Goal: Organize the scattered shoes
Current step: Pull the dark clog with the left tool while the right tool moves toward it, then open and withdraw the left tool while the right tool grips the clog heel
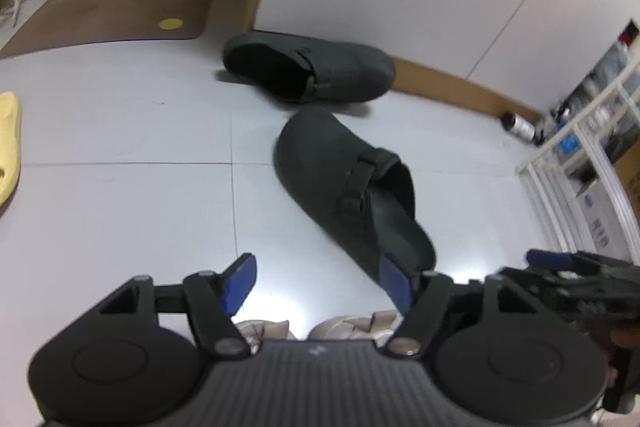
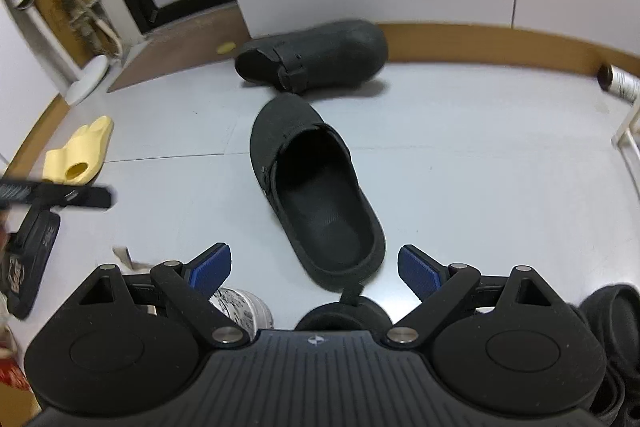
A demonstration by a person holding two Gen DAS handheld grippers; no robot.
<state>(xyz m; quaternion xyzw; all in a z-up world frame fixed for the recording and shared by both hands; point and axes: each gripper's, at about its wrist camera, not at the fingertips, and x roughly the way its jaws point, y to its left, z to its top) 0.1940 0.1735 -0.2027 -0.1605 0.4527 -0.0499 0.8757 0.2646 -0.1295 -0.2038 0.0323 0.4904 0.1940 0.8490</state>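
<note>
Two dark clogs lie on the floor: near clog [image 2: 316, 203] just beyond my right gripper [image 2: 314, 269], far clog [image 1: 308, 67] by the wall. Both grippers, including my left gripper [image 1: 318, 281], gape empty. Only the right view shows the yellow slide [image 2: 78, 153] whole.

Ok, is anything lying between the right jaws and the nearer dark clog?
Nothing visible. The right gripper is open, and only bare floor separates it from the nearer dark clog, heel end toward it. The farther clog lies beyond, by the wall.

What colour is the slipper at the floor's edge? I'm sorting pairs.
Pale yellow slipper; the right wrist view shows it best.
</note>
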